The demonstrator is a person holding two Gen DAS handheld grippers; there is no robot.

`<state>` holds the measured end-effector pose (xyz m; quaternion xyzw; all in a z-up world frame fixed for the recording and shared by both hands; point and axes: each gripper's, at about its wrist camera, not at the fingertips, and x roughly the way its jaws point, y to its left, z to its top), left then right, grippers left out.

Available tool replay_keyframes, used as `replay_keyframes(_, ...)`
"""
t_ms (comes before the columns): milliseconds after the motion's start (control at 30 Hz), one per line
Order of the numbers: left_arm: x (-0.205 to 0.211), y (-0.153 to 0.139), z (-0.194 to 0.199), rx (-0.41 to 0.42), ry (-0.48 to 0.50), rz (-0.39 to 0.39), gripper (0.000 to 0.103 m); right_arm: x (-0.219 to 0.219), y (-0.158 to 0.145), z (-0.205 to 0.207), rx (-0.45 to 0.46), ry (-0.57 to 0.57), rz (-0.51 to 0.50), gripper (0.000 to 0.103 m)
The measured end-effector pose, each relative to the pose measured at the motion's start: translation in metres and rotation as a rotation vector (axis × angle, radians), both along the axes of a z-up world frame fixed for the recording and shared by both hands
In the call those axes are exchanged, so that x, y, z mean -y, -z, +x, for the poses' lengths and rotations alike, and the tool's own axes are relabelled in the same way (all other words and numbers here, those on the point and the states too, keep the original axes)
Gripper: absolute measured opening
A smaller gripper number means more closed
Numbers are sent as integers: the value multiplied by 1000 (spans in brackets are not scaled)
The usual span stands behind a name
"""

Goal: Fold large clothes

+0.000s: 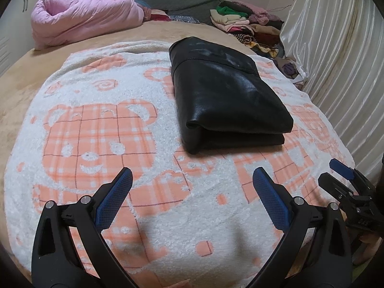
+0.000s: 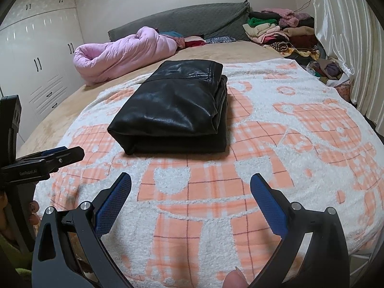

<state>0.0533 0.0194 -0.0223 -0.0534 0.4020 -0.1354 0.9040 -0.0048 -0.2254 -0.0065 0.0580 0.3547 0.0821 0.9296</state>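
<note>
Black leather garment (image 1: 225,96), folded into a thick rectangle, lies on the bear-patterned blanket (image 1: 96,132) at the middle of the bed, its long axis running from the frame's centre toward the upper edge, folded end nearest the cameras. Left gripper (image 1: 192,189) and right gripper (image 2: 190,189) both hover over the blanket with fingers spread wide, holding nothing. Only the right wrist view shows the white wardrobe (image 2: 36,48) at upper left.

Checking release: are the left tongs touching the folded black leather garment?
Apart. The left wrist view shows patterned blanket between the open left tongs and the folded black leather garment.
</note>
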Motion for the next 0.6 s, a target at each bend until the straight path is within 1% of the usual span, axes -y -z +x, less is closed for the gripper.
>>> replay_keyframes(433, 2, -2, 0, 2, 9, 11, 94, 1, 0, 0, -5, 2, 1, 99)
replay_keyframes(567, 4, 0, 1, -3, -1, 50, 94, -1, 2, -1, -11, 2, -8, 99)
replay_keyframes(600, 4, 1, 0, -5, 1, 48, 94, -1, 2, -1, -11, 3, -9, 99)
